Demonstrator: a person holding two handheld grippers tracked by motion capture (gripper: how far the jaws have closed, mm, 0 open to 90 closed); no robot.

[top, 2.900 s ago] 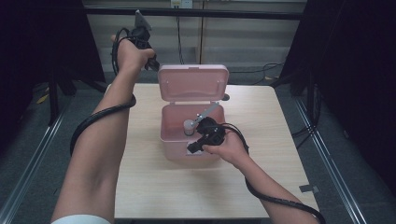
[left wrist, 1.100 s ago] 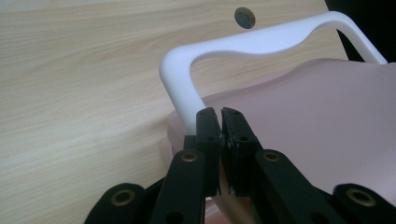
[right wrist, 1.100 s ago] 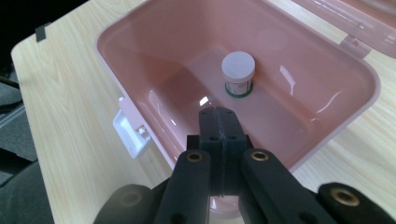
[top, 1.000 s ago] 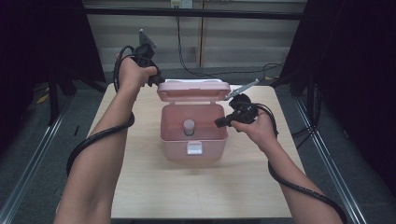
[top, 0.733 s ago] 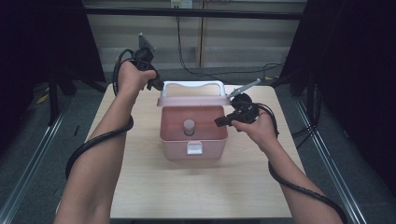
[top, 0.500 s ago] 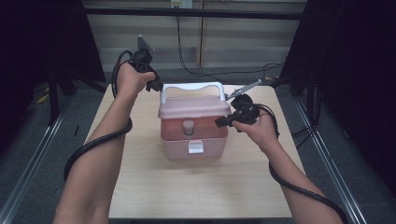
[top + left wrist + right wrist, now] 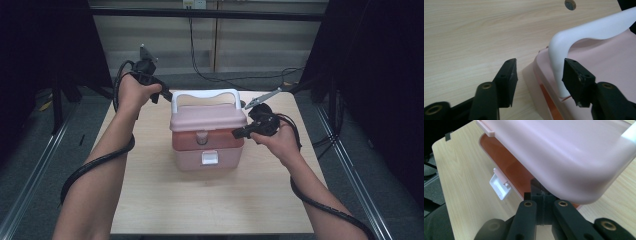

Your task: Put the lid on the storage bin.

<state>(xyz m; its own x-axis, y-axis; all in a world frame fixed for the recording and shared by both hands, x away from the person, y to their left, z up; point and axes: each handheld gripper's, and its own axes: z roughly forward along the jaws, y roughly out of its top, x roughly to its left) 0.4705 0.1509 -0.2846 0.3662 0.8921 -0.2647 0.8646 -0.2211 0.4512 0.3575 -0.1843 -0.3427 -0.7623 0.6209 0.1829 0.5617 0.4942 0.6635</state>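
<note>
- Pale pink plastic storage box (image 7: 206,145) with rounded corners: set near the centre of the light wood-grain desk (image 7: 150,200) in the high view, front face toward 6 o'clock.
- Pink hinged lid (image 7: 207,117): lowered over the box but not fully seated; a band of orange-brown interior visible between lid and lower body, with a small grey-pink knob-like object (image 7: 201,137) showing in that gap.
- White arched plastic handle (image 7: 205,98): standing upright on top of the lid, spanning it from 9 to 3 o'clock.
- Small white latch (image 7: 209,158): hanging on the front wall at 6 o'clock, unfastened; also seen as a white clip (image 7: 500,186) in the right claw view.
- Left claw (image 7: 165,95): held at 10 o'clock from the box, just beside the handle's left end. In the left claw view (image 7: 537,80), jaws parted to a moderate width, having just been opening; the handle's white upright leg (image 7: 559,57) and the lid's corner lying between them, the right-hand jaw just beside the leg, the left-hand jaw standing free over bare desk. No grip on anything.
- Right claw (image 7: 239,133): at 3 o'clock from the box, tips against the side at the lid's edge. In the right claw view (image 7: 541,195), jaws pressed together with no gap, tucked under the overhanging rim of the lid; whether anything is pinched between them cannot be told.
- Black cables: trailing from each claw along the forearms toward 6 o'clock.
</note>
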